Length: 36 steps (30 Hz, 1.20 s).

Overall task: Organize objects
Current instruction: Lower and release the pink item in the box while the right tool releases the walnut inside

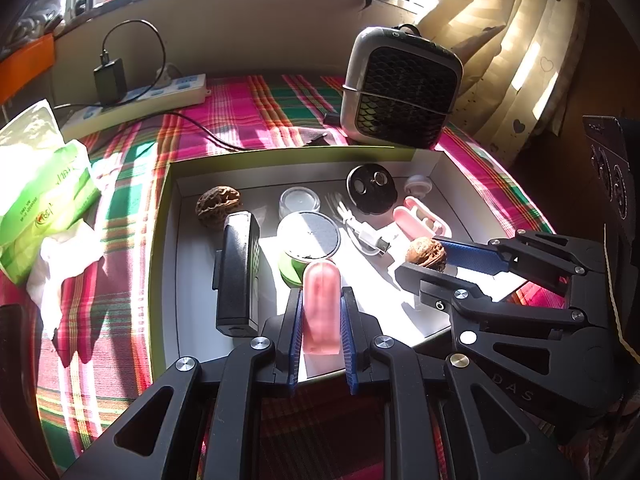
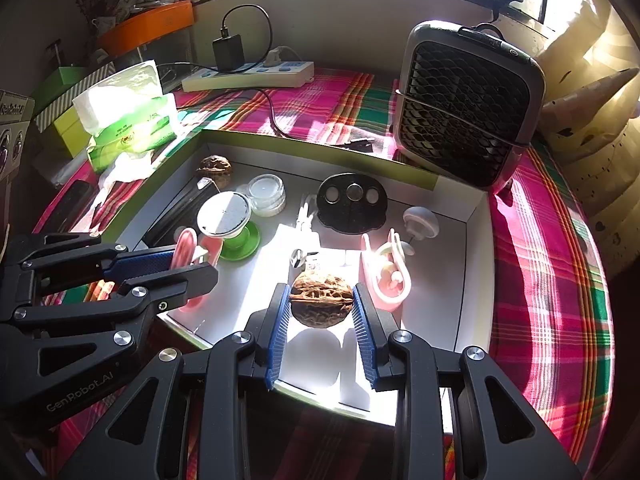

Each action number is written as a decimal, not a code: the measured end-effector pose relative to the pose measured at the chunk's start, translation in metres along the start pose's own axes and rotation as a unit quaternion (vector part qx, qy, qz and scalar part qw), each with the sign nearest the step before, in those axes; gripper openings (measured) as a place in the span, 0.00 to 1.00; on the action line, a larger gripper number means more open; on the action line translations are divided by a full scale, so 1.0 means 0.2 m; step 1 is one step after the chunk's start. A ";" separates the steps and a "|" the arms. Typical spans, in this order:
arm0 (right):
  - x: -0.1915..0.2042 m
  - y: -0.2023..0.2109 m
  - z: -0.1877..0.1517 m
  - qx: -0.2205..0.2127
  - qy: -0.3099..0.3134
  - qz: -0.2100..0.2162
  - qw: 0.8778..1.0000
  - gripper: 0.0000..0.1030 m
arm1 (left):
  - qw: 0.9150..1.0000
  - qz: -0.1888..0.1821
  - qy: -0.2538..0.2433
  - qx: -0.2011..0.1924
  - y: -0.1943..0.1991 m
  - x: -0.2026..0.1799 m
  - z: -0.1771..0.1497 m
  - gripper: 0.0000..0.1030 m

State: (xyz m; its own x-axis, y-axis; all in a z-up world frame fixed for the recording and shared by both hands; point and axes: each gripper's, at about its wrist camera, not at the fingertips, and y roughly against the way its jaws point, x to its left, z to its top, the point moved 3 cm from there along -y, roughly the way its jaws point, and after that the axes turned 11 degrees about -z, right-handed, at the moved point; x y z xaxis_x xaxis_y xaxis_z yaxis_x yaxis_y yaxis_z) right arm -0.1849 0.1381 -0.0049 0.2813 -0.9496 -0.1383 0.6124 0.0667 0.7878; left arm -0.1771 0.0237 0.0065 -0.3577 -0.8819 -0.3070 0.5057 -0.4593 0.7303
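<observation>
- While both hands hang over the white box [image 1: 176,216], each gripper has its own load: the left gripper [image 1: 320,316] is clenched on a pink translucent capsule [image 1: 321,304], the right gripper [image 2: 322,308] clamped on a walnut [image 2: 321,305].
- The capsule stands between the blue pads, its long axis running along the fingers, rounded end forward, just in front of the green-based pot [image 1: 308,240].
- The walnut sits crosswise in the right jaws, its seam running pad to pad, above the box floor near the front edge, just beside the open pink case [image 2: 386,276].
- What matters next, I reckon: a second walnut [image 1: 218,204] lies in the far left corner, nearer the left hand than the right, so pairing the nuts means a reach across.
- Free floor lies right under the right jaws; the capsule has less room.
</observation>
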 end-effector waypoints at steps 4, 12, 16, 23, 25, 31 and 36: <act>0.00 0.00 0.00 0.000 0.000 0.001 1.000 0.32 | 1.000 0.002 0.000 0.001 0.00 0.00 0.00 0.16; -0.01 0.01 0.00 0.000 -0.010 0.003 1.000 0.32 | 1.000 0.008 0.005 0.004 0.00 0.00 0.00 0.21; 0.00 0.02 -0.01 -0.003 -0.010 0.001 1.000 0.32 | 1.000 0.011 0.005 0.002 0.01 0.00 0.00 0.22; -0.01 0.04 -0.02 -0.006 -0.015 -0.004 1.000 0.32 | 1.000 0.023 0.004 -0.002 0.03 -0.01 -0.01 0.27; -0.02 0.05 -0.02 -0.007 -0.020 -0.006 1.000 0.32 | 1.000 0.025 0.007 -0.005 0.04 -0.01 -0.01 0.28; -0.02 0.09 -0.05 -0.012 -0.034 -0.012 0.999 0.32 | 0.999 0.046 0.004 -0.014 0.08 -0.03 -0.02 0.30; -0.03 0.15 -0.07 -0.025 -0.044 -0.021 0.998 0.38 | 0.998 0.062 0.006 -0.028 0.12 -0.05 -0.04 0.30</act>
State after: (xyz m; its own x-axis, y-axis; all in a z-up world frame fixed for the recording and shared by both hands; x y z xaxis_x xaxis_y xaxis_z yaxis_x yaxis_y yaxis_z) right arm -0.1583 0.1502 0.0106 0.1899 -0.9751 -0.1147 0.6593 0.0401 0.7508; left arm -0.1550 0.0195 0.0221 -0.2813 -0.9333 -0.2234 0.5884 -0.3517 0.7281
